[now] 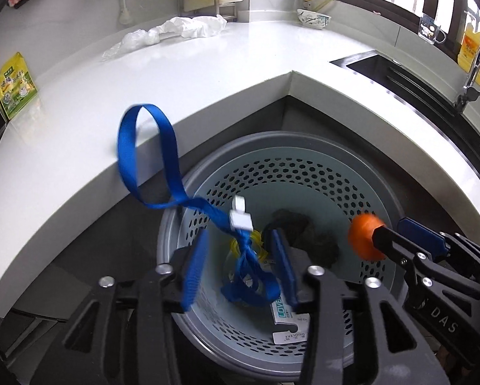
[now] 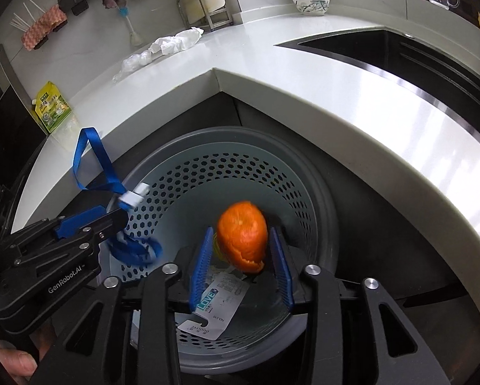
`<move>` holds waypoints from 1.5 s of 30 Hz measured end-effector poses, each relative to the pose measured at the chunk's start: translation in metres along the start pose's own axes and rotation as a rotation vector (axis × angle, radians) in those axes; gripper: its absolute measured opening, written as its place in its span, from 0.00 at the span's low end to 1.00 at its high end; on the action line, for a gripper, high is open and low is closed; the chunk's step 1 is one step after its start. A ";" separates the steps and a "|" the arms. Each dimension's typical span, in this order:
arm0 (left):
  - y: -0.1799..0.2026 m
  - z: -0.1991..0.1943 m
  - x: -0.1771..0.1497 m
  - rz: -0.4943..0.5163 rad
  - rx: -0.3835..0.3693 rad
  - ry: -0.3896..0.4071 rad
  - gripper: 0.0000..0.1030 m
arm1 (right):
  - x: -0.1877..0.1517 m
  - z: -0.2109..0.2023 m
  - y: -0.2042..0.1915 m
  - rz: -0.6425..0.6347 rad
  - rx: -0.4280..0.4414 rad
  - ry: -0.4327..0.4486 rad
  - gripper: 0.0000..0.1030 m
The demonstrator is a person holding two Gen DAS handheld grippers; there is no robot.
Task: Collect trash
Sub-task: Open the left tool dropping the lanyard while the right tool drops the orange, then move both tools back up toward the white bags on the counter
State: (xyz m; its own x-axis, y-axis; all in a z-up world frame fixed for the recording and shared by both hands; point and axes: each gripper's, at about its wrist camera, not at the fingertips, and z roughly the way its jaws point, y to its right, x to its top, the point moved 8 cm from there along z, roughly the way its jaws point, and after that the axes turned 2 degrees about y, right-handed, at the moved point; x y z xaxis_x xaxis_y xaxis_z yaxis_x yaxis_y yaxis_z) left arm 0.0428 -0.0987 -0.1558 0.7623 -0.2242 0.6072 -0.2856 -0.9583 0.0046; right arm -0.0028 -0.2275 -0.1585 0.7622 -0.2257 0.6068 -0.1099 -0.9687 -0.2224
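Both grippers hang over the perforated bin [image 1: 304, 173] tucked in the inner corner below the white counter [image 1: 208, 64] — placed so that whatever they let go falls straight in. The left gripper [image 1: 240, 263] has its jaws spread, with the blue lanyard [image 1: 150, 160] blurred between them and touching neither pad; its loop trails up to the left over the counter edge, its white clip [image 1: 240, 216] above the bin. The right gripper [image 2: 241, 256] is likewise parted, with the orange peel [image 2: 242, 235] smeared between the jaws, apparently loose above the bin's floor.

Inside the bin lie a printed card [image 2: 217, 301], something yellow and a dark lump that cannot be identified. Motion blur hides whether the peel grazes a pad. On the far counter crumpled white tissue [image 1: 192, 27] and clear plastic wrap [image 1: 131, 41] remain, probably trash too, with a green-yellow pouch [image 1: 15, 85] at the left. The bin's near rim is covered by the gripper bodies.
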 end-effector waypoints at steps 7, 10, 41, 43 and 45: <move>-0.005 -0.004 0.005 -0.008 0.021 0.026 0.70 | 0.003 -0.005 0.005 0.011 -0.007 0.012 0.49; -0.005 -0.005 0.005 -0.011 0.021 0.023 0.70 | 0.003 -0.005 0.006 0.011 -0.008 0.012 0.49; -0.008 -0.014 0.010 -0.011 0.036 0.047 0.72 | 0.006 -0.008 0.003 0.010 0.017 0.026 0.51; -0.010 -0.016 0.013 -0.016 0.039 0.055 0.73 | 0.007 -0.009 0.002 0.005 0.022 0.028 0.51; -0.012 -0.018 0.015 -0.018 0.041 0.060 0.73 | 0.008 -0.011 0.002 0.002 0.023 0.032 0.51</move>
State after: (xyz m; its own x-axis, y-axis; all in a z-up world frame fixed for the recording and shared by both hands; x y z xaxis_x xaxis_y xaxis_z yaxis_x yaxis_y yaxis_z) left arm 0.0474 -0.0870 -0.1318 0.7304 -0.1966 0.6541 -0.2468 -0.9689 -0.0156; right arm -0.0037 -0.2321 -0.1457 0.7410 -0.2314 0.6304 -0.0967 -0.9658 -0.2408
